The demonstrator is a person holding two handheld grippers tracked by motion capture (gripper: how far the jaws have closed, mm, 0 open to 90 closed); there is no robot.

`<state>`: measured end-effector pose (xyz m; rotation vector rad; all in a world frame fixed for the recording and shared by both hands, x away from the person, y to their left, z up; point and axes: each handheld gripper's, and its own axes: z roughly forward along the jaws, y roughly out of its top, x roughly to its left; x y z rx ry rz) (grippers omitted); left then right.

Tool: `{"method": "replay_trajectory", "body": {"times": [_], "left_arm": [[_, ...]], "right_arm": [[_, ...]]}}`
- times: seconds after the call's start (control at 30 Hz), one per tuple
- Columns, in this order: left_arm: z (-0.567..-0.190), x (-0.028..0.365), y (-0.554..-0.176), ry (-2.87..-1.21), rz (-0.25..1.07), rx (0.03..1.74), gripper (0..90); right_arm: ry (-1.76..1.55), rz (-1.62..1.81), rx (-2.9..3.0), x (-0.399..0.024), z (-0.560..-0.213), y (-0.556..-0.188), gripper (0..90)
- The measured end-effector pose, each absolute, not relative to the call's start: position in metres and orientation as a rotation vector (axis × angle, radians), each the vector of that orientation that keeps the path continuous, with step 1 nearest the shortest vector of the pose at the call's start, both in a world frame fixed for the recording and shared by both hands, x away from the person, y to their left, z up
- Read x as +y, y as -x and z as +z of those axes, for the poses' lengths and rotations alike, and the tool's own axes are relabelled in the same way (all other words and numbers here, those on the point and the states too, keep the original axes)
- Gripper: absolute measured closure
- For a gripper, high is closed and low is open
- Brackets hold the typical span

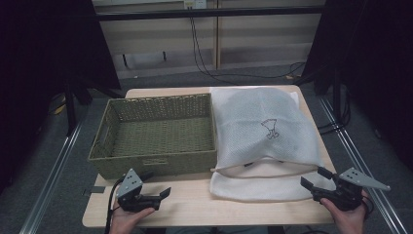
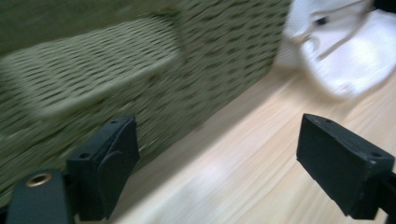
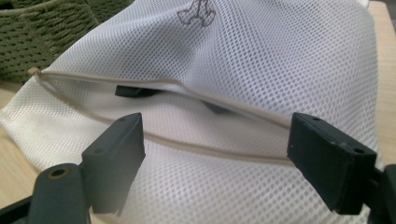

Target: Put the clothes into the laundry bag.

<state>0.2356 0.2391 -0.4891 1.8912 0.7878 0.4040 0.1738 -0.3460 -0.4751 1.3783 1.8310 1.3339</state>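
Observation:
A white mesh laundry bag (image 1: pixel 263 122) with a small grey figure printed on it lies on the right half of the wooden table (image 1: pixel 195 204). Its zipped mouth (image 1: pixel 268 168) gapes along the near edge, and a small dark piece (image 3: pixel 135 91) shows inside. A green woven basket (image 1: pixel 156 163) stands empty to the left of the bag. My left gripper (image 1: pixel 158 184) is open in front of the basket, its jaws pointing right, with nothing between them (image 2: pixel 219 158). My right gripper (image 1: pixel 312 178) is open at the bag's near right corner, and it faces the bag's mouth (image 3: pixel 187 116).
Bare wood runs along the table's front edge between the two grippers. In the left gripper view the basket's wall (image 2: pixel 201 60) is close on the left and the bag (image 2: pixel 350 56) lies farther off. Dark stands and cables flank the table on the floor.

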Motion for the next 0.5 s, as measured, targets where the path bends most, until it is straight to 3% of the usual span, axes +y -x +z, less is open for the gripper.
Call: {"method": "replay_trajectory", "body": {"times": [0.5], "left_arm": [[-0.492, 0.296, -0.224, -1.730, 0.450, 0.944, 4.3]], "right_arm": [[-1.417, 1.332, 1.781, -0.348, -0.486, -0.156, 17.5]]}}
